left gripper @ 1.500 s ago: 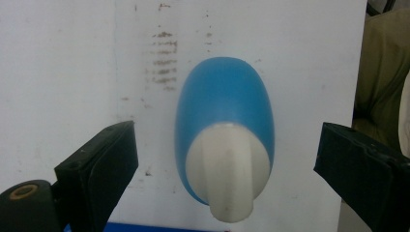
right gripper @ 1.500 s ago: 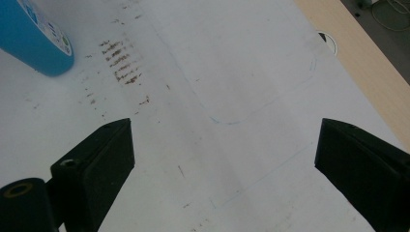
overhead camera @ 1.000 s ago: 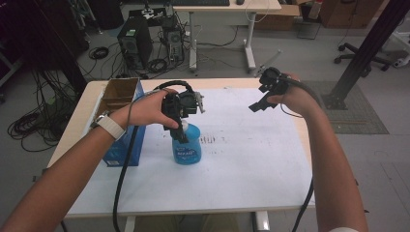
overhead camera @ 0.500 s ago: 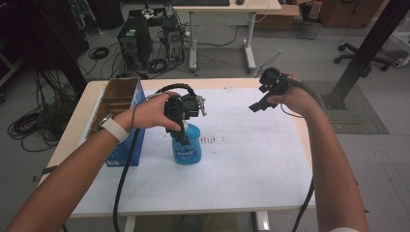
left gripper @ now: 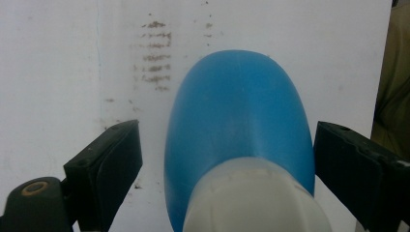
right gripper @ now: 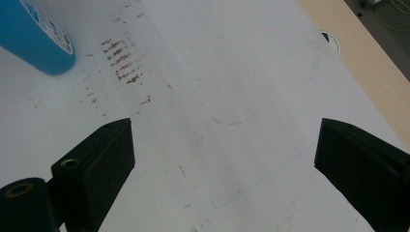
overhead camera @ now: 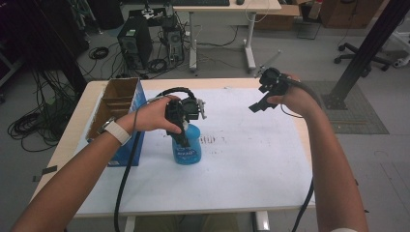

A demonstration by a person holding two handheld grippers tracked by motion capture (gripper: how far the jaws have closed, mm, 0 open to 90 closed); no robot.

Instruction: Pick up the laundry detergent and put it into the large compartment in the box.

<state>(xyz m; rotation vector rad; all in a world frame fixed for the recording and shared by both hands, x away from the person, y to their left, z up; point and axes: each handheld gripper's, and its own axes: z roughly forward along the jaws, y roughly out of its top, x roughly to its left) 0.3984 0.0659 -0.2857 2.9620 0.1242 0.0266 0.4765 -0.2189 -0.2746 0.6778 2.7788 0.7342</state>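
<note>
Currently the blue bottle [overhead camera: 186,147] is stood upright on the white surface [overhead camera: 251,164], just beside a cardboard box [overhead camera: 116,104]. It is straddled from above by the left hand-held gripper [overhead camera: 183,137], whose jaws are spread wide on either side without contact. The right hand-held gripper [overhead camera: 257,105] is held aloft, equally wide and empty. The smooth plastic is probably slippery and stiff; its weight cannot be judged. The narrower white cap [left gripper: 254,198] is best taken hold of.

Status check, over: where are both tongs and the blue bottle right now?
Left tongs open, jaws either side of blue bottle, not gripping. Right tongs open, raised over white sheet. Bottle upright. Cardboard box at far left.
</note>
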